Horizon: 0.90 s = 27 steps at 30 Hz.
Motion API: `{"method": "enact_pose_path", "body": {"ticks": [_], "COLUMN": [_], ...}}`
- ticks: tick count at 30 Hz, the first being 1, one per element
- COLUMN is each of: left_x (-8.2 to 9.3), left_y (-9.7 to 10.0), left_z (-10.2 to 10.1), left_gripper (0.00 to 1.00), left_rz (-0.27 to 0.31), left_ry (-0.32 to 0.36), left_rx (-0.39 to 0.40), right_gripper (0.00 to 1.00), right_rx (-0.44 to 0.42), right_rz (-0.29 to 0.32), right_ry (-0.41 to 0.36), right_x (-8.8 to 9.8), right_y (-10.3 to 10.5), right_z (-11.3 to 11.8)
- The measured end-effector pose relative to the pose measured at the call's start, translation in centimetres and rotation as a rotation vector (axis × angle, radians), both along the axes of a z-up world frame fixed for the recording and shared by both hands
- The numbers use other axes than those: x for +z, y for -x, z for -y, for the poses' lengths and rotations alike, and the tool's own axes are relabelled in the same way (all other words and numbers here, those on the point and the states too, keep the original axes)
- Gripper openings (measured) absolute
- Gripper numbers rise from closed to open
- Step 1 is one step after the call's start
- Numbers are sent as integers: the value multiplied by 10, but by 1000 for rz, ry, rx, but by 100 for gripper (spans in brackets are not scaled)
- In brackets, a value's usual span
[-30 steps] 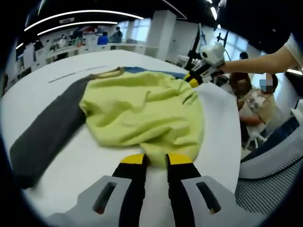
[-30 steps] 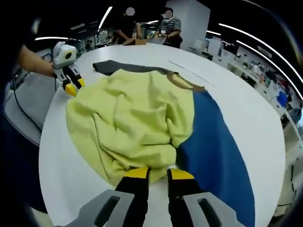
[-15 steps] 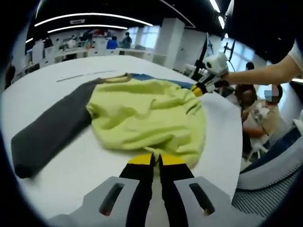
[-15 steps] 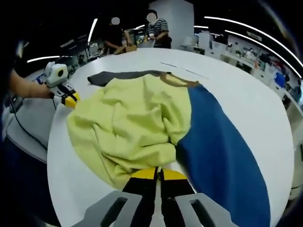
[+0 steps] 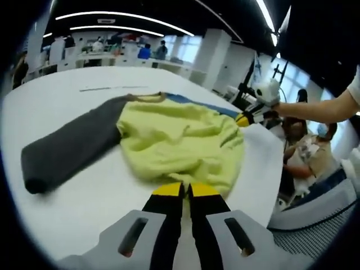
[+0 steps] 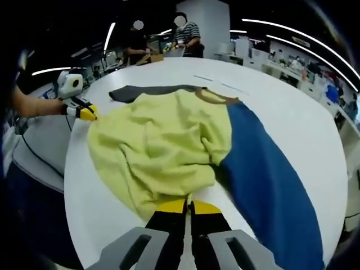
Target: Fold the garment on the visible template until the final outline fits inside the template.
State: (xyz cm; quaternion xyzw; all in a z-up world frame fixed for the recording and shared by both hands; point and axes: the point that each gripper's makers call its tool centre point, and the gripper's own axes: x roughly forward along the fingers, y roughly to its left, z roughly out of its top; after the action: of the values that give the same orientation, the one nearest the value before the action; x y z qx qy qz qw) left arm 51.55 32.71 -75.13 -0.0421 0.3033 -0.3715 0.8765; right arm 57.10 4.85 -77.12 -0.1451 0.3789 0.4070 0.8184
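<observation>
No template outline that I can make out on the desk (image 5: pixel 73 197), just white surface around the shirt (image 5: pixel 180 140). The shirt's hem is bunched up, so you can't really see how the layers sit underneath, and the grey sleeve (image 5: pixel 67 154) ends in a blurry lump near the edge in the left gripper view. In the right gripper view the blue sleeve (image 6: pixel 270 174) runs off toward the bottom and its cuff is cut off.

The desk is a big round white one in an open office with strip lights overhead, other desks further back and a few people standing around; someone's sitting just past the desk edge in the left gripper view.

The left tool (image 5: pixel 181 190) is pinched closed on the yellow hem, and the right tool (image 6: pixel 188 207) the same on its side of the hem. Each one also shows up small in the other's view, at the shirt's far edge.

Compared to a second ago: both were open around the hem then, now they're clamped, and the yellow part looks pulled a bit flatter and wider.
</observation>
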Motion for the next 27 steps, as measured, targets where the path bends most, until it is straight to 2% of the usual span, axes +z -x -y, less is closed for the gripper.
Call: {"method": "enact_pose_path", "body": {"ticks": [4,6,13,19,24,27], "left_x": [3,4,6,5,9,9], "left_y": [2,4,11,18,22,27], "left_z": [-6,-10,-19,-27,-32,-33], "left_gripper": [1,1,1,1,1,1], "left_rz": [-9,-16,-30,-30,-51,-55], "left_ry": [6,5,12,-26,21,9], "left_rx": [23,40,81,95,140,144], "right_gripper": [0,0,0,0,0,0], "right_rx": [-12,-34,-100,-169,-201,-210], "right_rz": [-5,-9,6,-3,5,9], "right_ry": [2,32,14,2,-21,-34], "right_x": [2,1,7,10,15,18], "right_y": [8,11,28,44,55,60], "right_z": [1,7,9,13,11,9]}}
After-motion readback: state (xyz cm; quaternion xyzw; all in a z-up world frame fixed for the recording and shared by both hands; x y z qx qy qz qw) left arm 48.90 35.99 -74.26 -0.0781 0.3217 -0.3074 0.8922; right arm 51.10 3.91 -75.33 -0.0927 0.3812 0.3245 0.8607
